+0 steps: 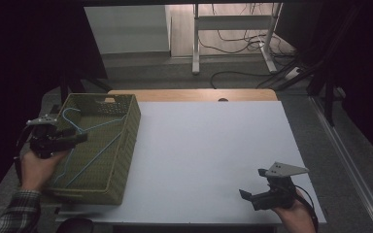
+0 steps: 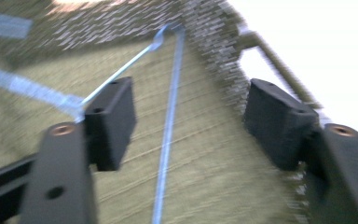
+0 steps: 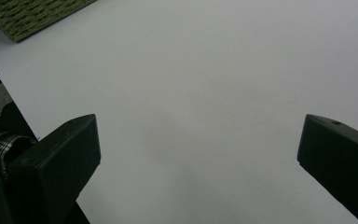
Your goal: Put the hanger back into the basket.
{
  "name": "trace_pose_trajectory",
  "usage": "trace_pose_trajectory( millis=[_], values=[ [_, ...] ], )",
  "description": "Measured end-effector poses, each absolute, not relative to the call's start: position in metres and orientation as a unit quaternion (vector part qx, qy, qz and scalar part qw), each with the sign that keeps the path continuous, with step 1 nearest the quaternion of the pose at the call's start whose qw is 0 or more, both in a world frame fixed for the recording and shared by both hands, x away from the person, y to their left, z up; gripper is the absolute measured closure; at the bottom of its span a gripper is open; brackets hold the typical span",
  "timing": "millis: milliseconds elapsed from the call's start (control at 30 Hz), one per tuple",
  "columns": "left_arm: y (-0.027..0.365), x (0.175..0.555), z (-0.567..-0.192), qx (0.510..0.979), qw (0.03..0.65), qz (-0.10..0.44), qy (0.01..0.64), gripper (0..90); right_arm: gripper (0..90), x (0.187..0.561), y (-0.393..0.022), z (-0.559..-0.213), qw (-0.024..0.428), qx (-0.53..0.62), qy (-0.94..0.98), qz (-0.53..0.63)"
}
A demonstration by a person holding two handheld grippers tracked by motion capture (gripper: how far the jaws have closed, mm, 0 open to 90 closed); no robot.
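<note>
My left claw is wide open over the blue hanger in the green basket (blurry view, so probably not touching), so I'd straddle the straight wire squarely before closing, while the right claw waits wide open over the bench.

My left gripper sits at the far left, its jaws pointing right and spread wide apart with nothing clamped between them. My left hand grips it from below, and a plaid sleeve covers that forearm. My right gripper hangs low on the right side, jaws aimed leftward and likewise parted wide, closed on nothing. My right hand wraps its handle from beneath. The two grippers are well apart from each other.
</note>
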State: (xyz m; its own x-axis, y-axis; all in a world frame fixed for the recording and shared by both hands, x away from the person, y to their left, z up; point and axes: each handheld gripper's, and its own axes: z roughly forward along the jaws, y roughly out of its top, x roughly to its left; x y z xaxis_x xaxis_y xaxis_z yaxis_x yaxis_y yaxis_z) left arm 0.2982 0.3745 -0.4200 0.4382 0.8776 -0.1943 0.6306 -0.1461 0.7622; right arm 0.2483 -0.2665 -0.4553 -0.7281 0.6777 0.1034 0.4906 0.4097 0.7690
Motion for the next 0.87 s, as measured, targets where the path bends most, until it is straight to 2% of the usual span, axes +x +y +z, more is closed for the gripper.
trace_pose_trajectory(
  millis=[133, 300, 467, 567, 800, 867],
  values=[
    [0.347, 0.273, -0.409, 0.753, 0.455, 0.131, 0.457, 16.9, 0.0, 0.247, -0.267, -0.454, 0.118, 0.349, 0.832, 0.414],
    [0.313, 0.244, -0.409, 0.767, 0.484, 0.117, 0.405, 6.4, 0.0, 0.244, -0.268, -0.452, 0.119, 0.352, 0.830, 0.416],
    [0.287, 0.222, -0.423, 0.777, 0.486, 0.112, 0.384, 3.6, 0.0, 0.242, -0.271, -0.451, 0.123, 0.354, 0.827, 0.420],
    [0.276, 0.214, -0.433, 0.793, 0.466, 0.121, 0.374, 3.1, 0.0, 0.241, -0.273, -0.452, 0.126, 0.355, 0.827, 0.417],
    [0.261, 0.212, -0.461, 0.822, 0.413, 0.116, 0.374, 1.0, 0.0, 0.241, -0.275, -0.454, 0.136, 0.354, 0.833, 0.403],
    [0.262, 0.214, -0.461, 0.820, 0.416, 0.116, 0.376, 0.6, 0.0, 0.242, -0.275, -0.455, 0.137, 0.353, 0.833, 0.403]
  ],
)
